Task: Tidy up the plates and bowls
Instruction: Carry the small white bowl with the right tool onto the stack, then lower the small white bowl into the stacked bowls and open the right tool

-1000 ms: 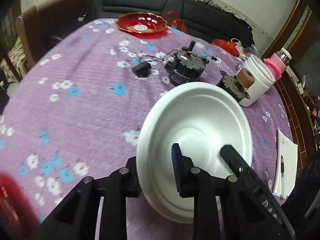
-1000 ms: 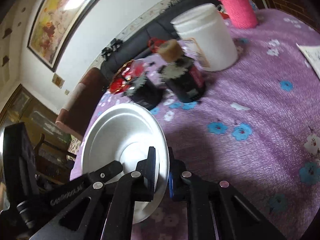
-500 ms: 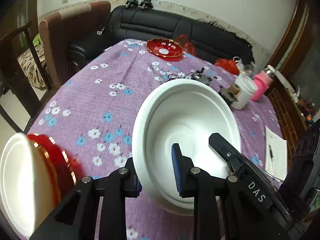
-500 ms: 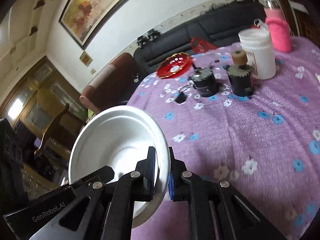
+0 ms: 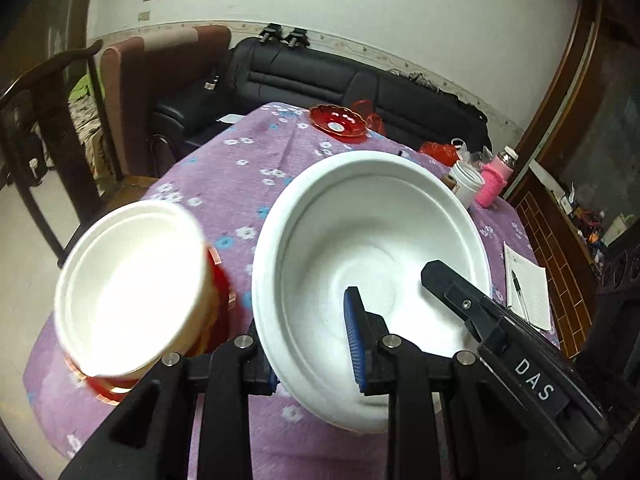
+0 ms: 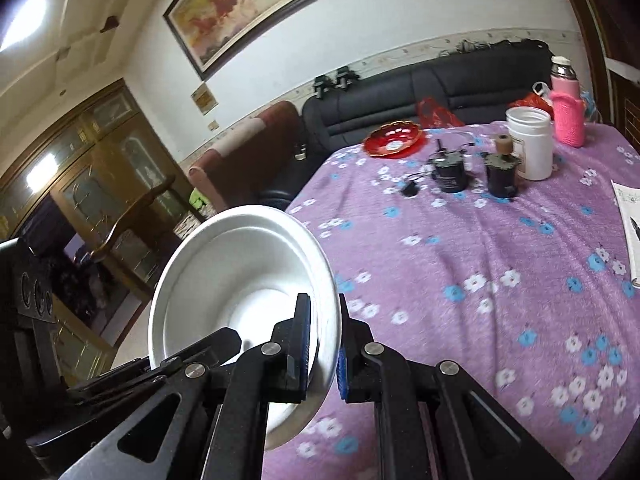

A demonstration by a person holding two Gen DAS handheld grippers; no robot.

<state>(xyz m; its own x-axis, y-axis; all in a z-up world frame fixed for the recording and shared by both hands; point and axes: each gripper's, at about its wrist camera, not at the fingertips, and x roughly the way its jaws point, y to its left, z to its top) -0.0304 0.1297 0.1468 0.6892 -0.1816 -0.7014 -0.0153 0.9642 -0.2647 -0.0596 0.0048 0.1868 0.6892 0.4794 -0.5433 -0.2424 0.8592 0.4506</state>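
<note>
Bowl (image 5: pixel 372 240): plain white. Desk cloth (image 6: pixel 500 248): purple, blue and white flower print. Far dish (image 6: pixel 394 140): red, gold rim. Jar (image 6: pixel 530 142): white. Bottle sleeve (image 6: pixel 567 118): pink knit. Claw pads (image 5: pixel 354 344): blue; arms black.

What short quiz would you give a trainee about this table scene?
1. True or false: the right gripper is shut on the rim of a white bowl.
2. What stands right beside the white jar? A) a bottle in a pink knitted sleeve B) a kettle C) a vase of flowers
3. What colour is the scalloped dish at the far end of the flowered tablecloth?

Key: 1 true; 2 A; 3 red.
</note>
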